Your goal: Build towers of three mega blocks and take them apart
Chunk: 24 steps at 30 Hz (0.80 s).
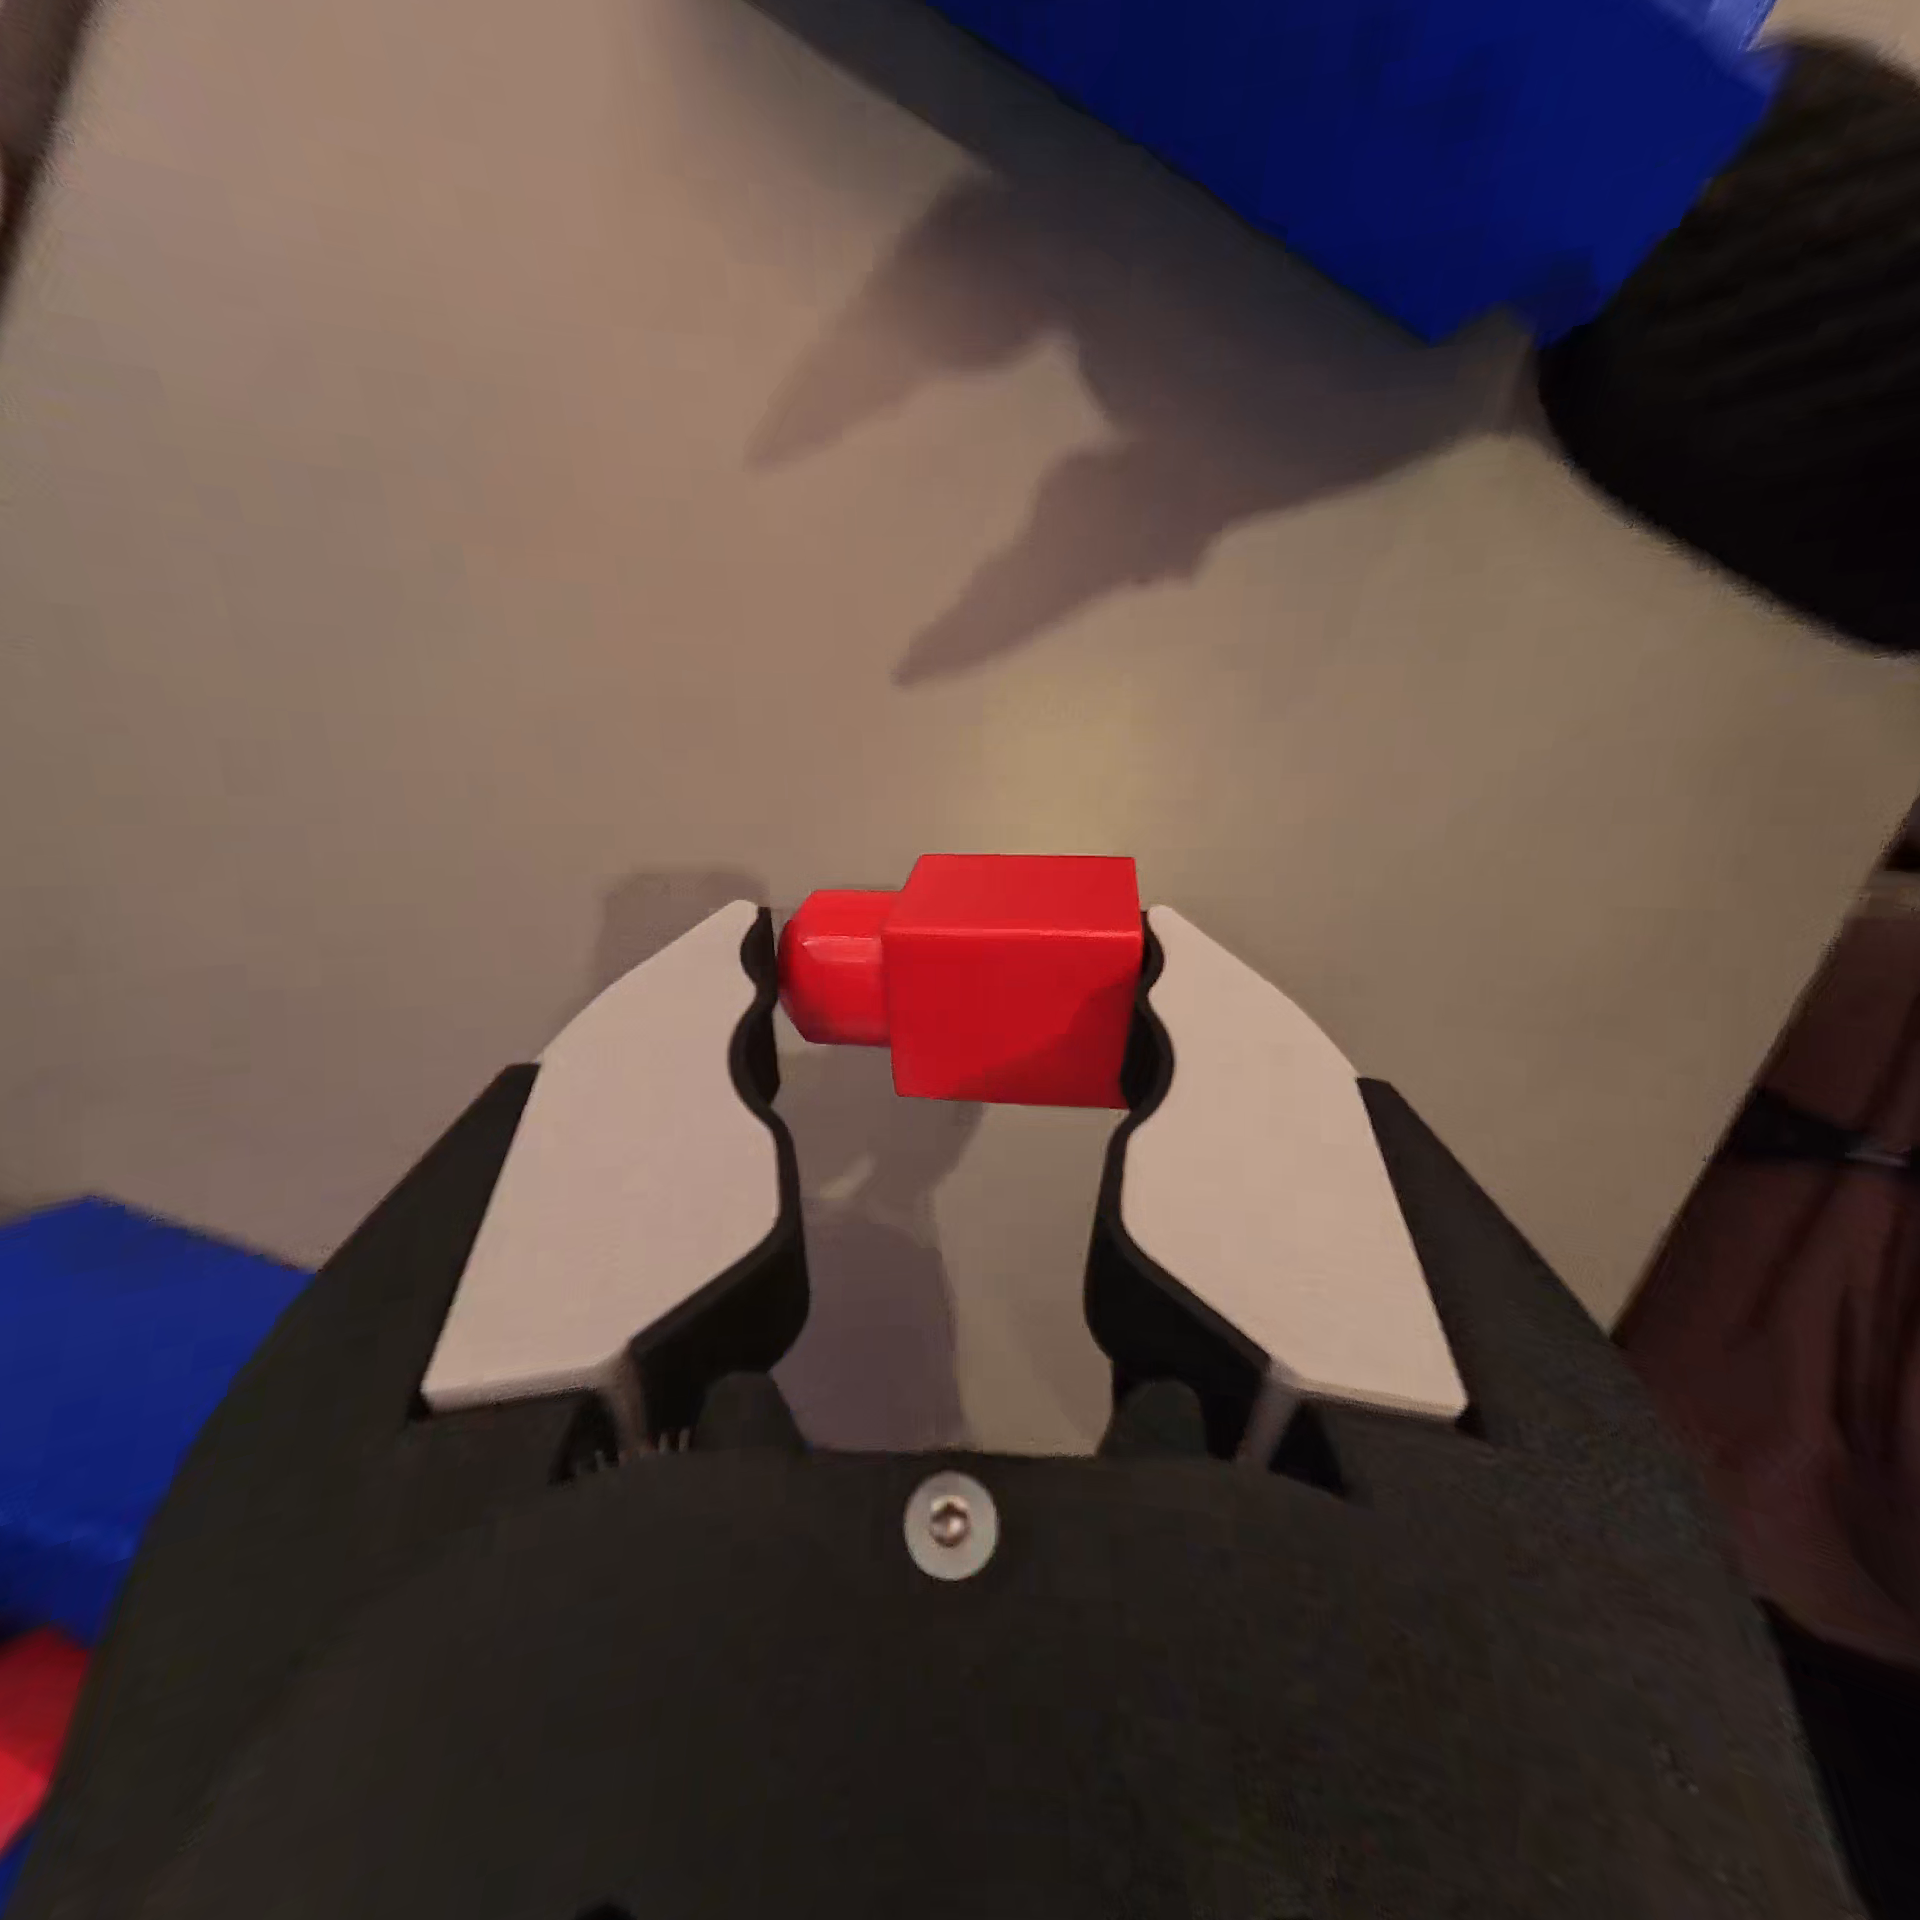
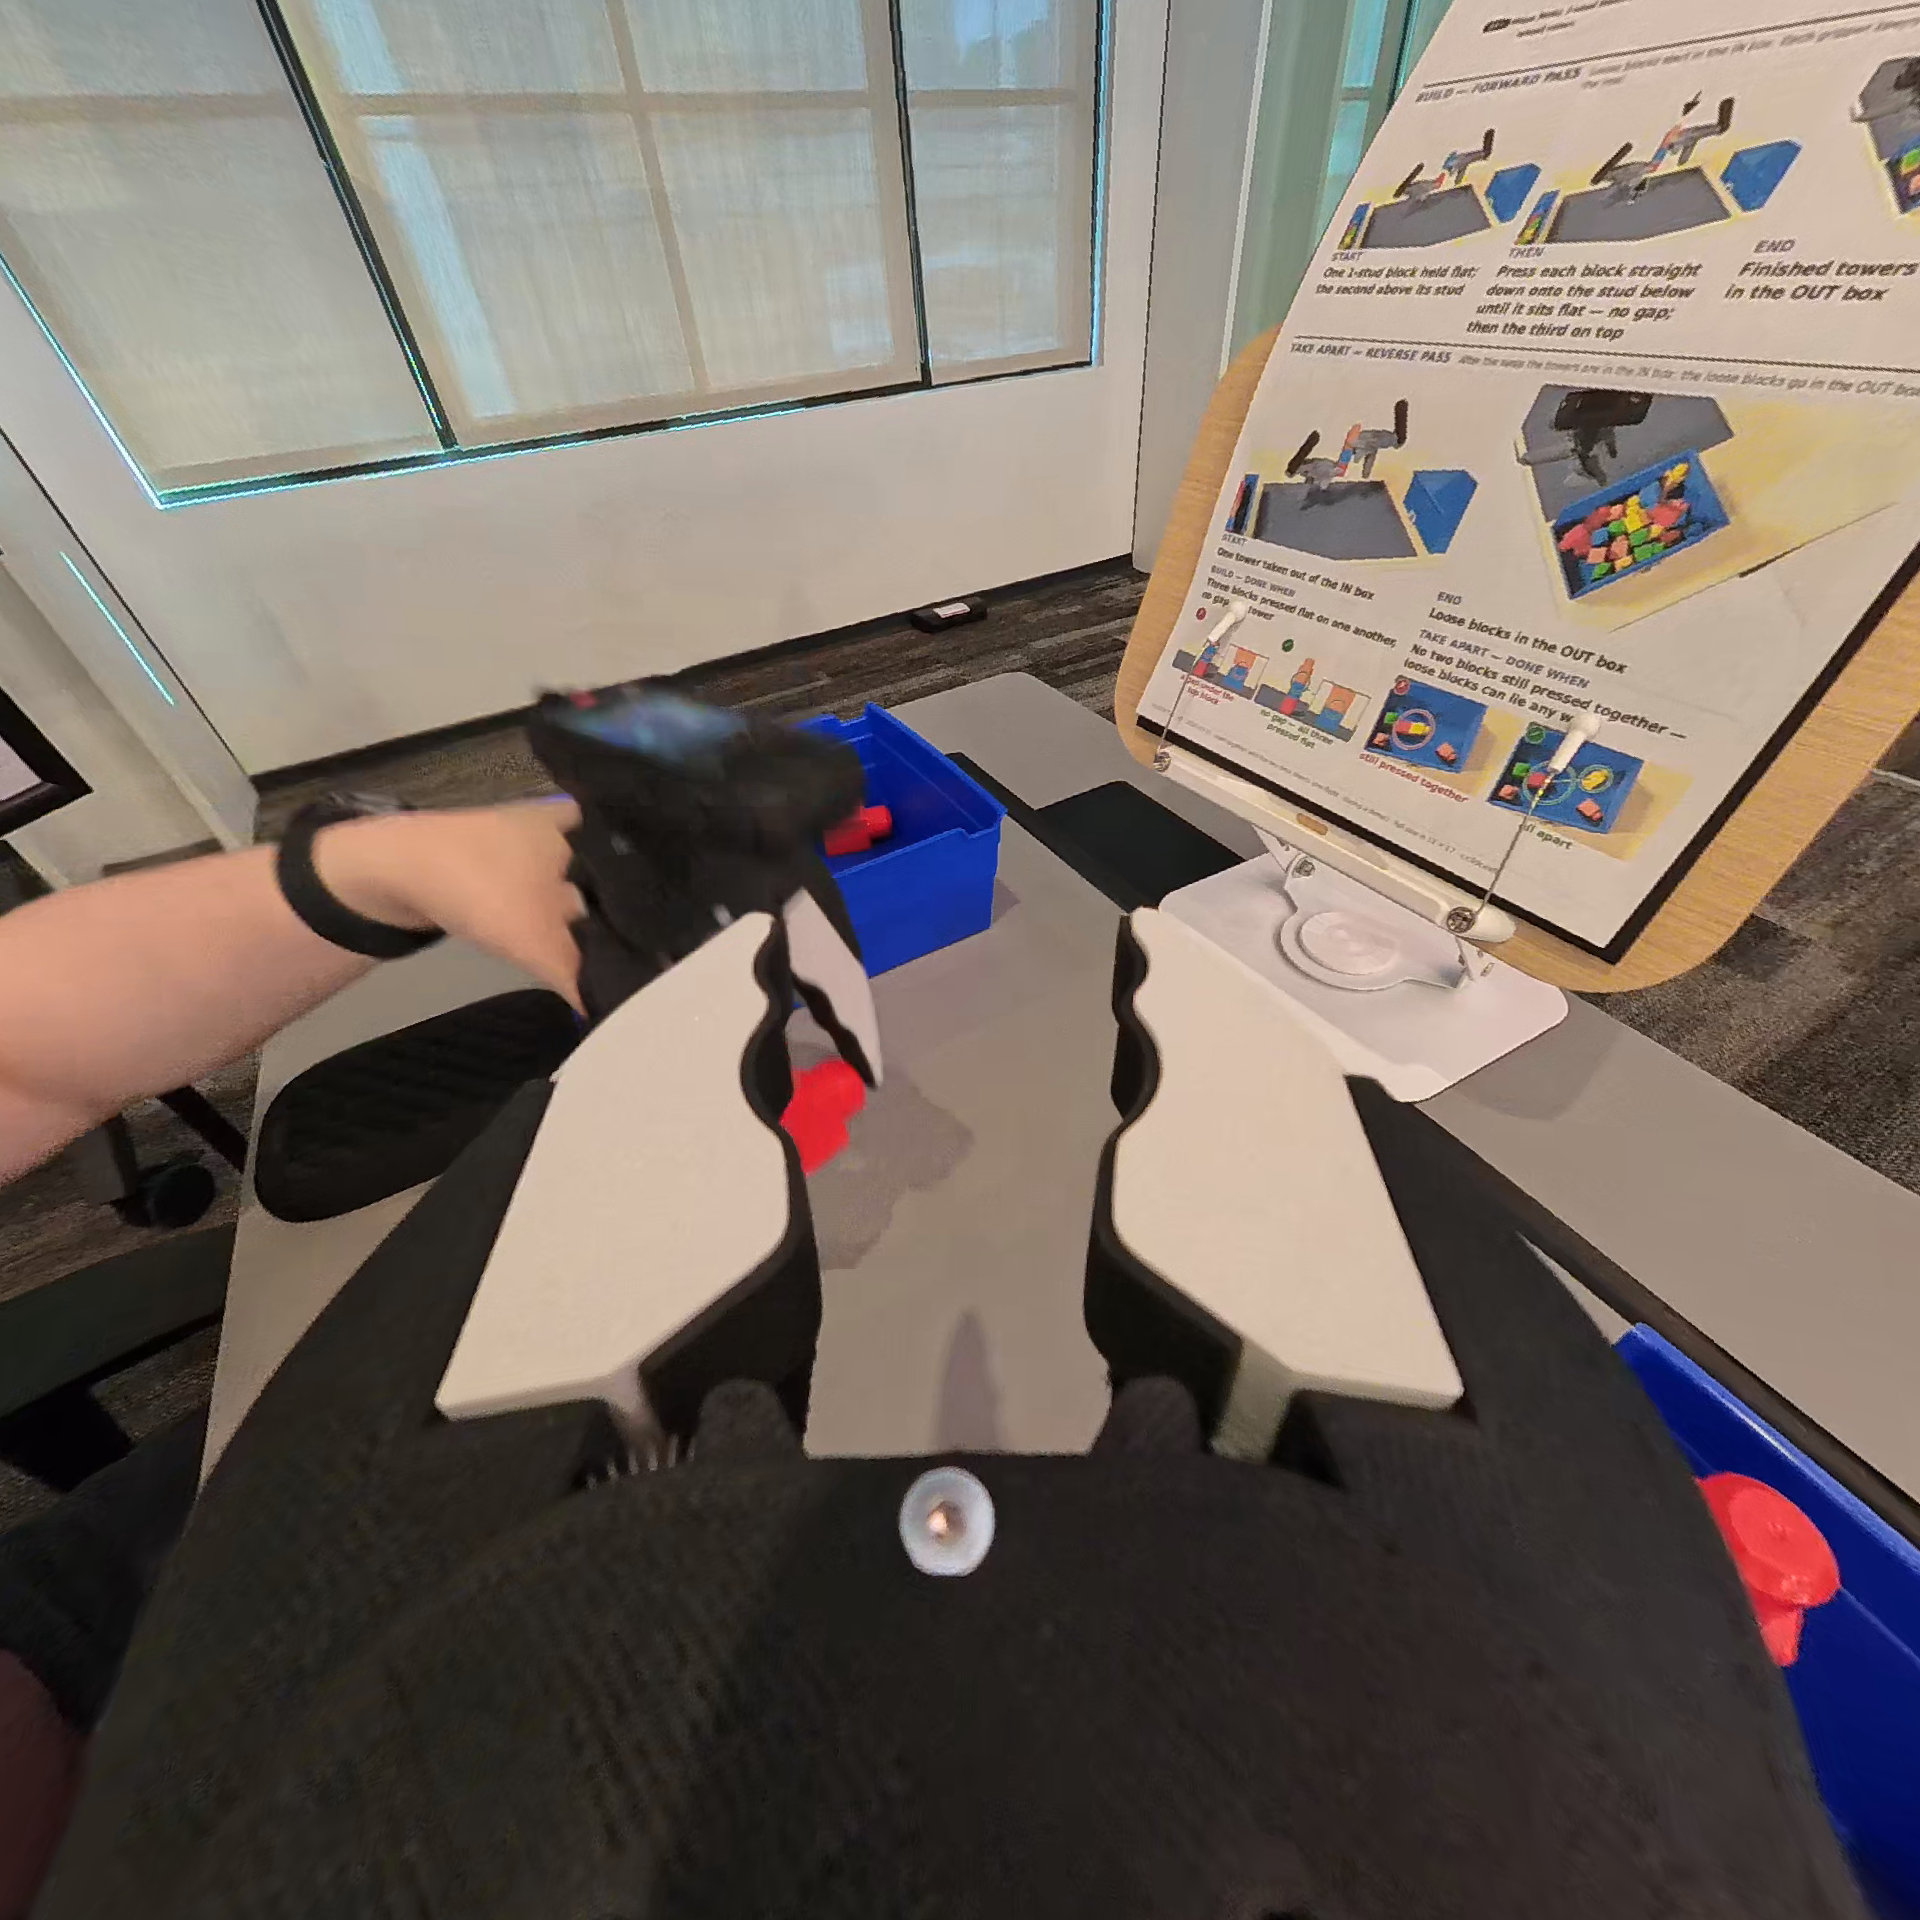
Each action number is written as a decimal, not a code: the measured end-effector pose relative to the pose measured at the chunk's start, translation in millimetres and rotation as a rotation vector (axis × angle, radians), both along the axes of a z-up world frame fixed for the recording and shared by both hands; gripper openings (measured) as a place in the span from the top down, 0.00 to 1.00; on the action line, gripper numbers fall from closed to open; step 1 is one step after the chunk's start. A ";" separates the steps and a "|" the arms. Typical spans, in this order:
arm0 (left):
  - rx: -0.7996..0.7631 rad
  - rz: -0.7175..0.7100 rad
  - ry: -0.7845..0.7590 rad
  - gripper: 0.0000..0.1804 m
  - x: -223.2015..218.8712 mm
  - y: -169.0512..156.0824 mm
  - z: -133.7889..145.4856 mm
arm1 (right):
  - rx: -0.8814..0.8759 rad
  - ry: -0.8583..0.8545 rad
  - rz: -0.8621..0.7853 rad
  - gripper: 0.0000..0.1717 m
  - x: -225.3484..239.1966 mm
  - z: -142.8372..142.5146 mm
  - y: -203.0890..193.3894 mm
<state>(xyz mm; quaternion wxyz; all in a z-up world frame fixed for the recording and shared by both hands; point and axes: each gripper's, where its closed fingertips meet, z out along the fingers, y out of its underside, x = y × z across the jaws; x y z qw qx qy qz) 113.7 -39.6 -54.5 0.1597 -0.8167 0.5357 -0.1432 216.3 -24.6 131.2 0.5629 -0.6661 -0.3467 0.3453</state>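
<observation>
In our left wrist view we see the left gripper [image 1: 961,987] clamped on a red block [image 1: 1008,982], which lies crosswise between the fingertips: its single stud points toward the left finger and its square body sits against the right one. The stud's rounded end meets the dark pad of the left finger [image 1: 764,966], and the flat base of the block presses on the pad of the right finger [image 1: 1148,997], so the block is gripped end to end, near the very tips, above the grey bench [image 1: 416,623]. Shadows of gripper fingers fall on the bench beyond it. A blue bin [image 1: 1403,135] shows blurred at the top right of this view, and another blue shape at the lower left edge, beside a red patch we cannot make out. In our right wrist view the right gripper [image 2: 945,1039] has its fingers well apart with only bare bench between them. Farther off to its left we see the left gripper again, held in a hand [image 2: 468,894] wearing a dark wristband, its fingers angled down with the red block at their tips just above the bench. Behind it stands a blue bin [image 2: 925,862] with another red block [image 2: 860,829] lying inside. A printed instruction sheet [image 2: 1558,416] leans on a white stand [image 2: 1382,987] to the right, and a second blue bin [image 2: 1860,1558] holding a red piece [image 2: 1766,1548] sits at the right edge.
</observation>
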 end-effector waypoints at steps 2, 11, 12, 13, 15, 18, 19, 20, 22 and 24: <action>0.016 -0.054 0.082 0.64 12.5 8.8 -30.0 | -0.002 0.002 -0.003 0.65 3.0 -0.1 0.5; 0.045 -0.302 0.219 0.64 25.2 26.9 -84.6 | -0.010 0.065 -0.003 0.65 21.3 7.6 2.1; 0.044 -0.308 0.247 0.64 22.8 28.4 -88.8 | -0.014 0.070 -0.004 0.65 23.0 7.7 2.5; 0.046 -0.319 0.265 0.64 21.9 29.0 -92.5 | -0.017 0.074 -0.005 0.65 24.5 7.6 3.2; 0.041 -0.326 0.274 0.64 23.7 28.2 -97.8 | -0.022 0.082 -0.007 0.65 26.7 7.5 4.5; 0.056 -0.321 0.261 0.63 30.5 29.1 -100.8 | -0.033 0.086 -0.008 0.65 28.7 6.0 6.4; 0.061 -0.317 0.259 0.60 32.3 29.4 -100.6 | -0.035 0.088 -0.009 0.65 29.2 5.5 7.1; 0.065 -0.312 0.247 0.58 34.9 29.3 -99.2 | -0.038 0.089 -0.009 0.65 29.5 5.0 7.6; 0.069 -0.294 0.210 0.55 38.6 27.4 -89.9 | -0.038 0.091 -0.012 0.65 30.5 4.8 8.3; 0.094 -0.263 0.138 0.56 38.5 25.4 -67.9 | -0.029 0.097 -0.018 0.65 32.5 6.7 8.0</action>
